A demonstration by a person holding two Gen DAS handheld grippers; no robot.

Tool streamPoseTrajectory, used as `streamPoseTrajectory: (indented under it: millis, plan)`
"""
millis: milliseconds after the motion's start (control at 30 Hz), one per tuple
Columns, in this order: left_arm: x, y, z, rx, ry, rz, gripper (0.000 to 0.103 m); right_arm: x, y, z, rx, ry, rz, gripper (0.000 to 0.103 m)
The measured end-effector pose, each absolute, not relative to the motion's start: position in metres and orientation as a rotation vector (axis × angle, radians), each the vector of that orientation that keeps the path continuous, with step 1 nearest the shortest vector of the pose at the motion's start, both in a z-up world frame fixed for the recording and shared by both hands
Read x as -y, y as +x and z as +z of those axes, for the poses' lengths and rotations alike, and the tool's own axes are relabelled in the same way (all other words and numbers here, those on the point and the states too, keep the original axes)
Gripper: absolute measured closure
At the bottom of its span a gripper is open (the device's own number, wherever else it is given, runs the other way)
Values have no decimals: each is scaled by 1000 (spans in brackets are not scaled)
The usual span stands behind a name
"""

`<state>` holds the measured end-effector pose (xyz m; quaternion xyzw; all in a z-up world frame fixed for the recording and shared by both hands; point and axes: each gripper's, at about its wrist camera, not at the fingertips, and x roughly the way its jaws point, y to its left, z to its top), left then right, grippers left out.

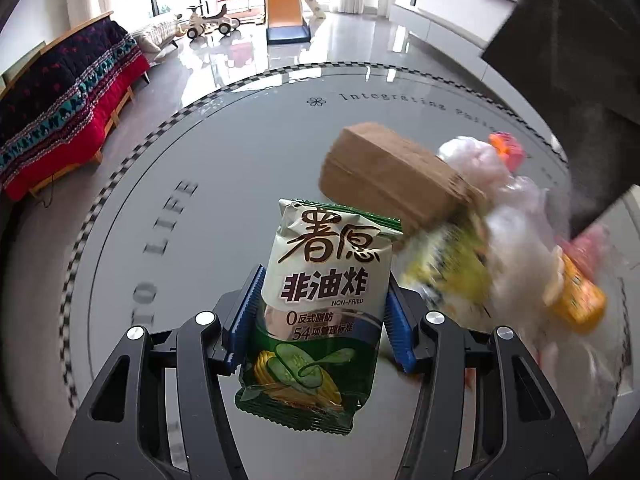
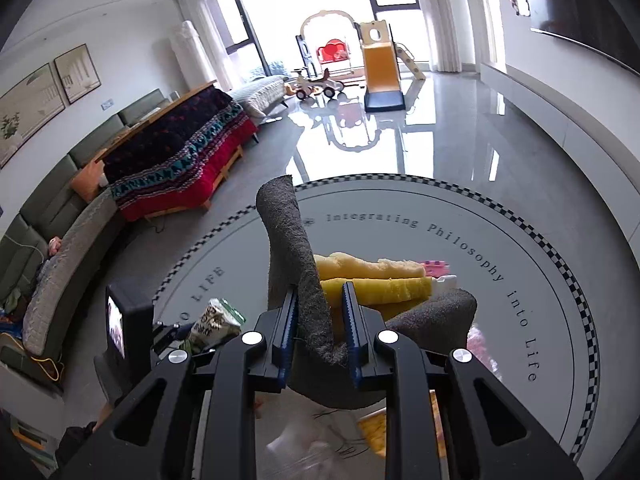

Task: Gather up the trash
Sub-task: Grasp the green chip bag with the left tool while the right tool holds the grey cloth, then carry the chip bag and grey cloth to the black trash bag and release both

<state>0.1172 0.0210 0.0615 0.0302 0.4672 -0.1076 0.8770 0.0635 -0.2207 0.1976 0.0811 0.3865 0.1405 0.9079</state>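
My left gripper (image 1: 322,300) is shut on a white and green snack packet (image 1: 320,300) and holds it above the round grey table (image 1: 180,168). To its right, a blurred brown cardboard box (image 1: 396,176), white wrappers (image 1: 516,232) and an orange packet (image 1: 576,296) are in motion below a dark grey felt bag (image 1: 572,52). My right gripper (image 2: 320,320) is shut on the rim of that grey felt bag (image 2: 296,248), held above the table. Yellow trash (image 2: 376,280) shows inside the bag. The snack packet (image 2: 214,322) and left gripper show at the lower left.
The round table (image 2: 520,320) has a checkered border and printed lettering. A sofa with a red and dark blanket (image 1: 64,108) stands left of the table. A toy slide (image 1: 286,4) and ride-on toys stand far back on the glossy floor.
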Motion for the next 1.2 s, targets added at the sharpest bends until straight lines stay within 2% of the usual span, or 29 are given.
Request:
streamPoseTrajectory:
  millis: [500, 1000, 1200]
  plan:
    - [-68, -11, 98, -865, -19, -184, 49, 134, -19, 236, -758, 103, 460, 80]
    - [-174, -146, 81, -847, -139, 40, 49, 4, -106, 205, -840, 36, 722, 80]
    - [-233, -226, 63, -838, -249, 201, 48, -57, -154, 183, -890, 0, 870, 80]
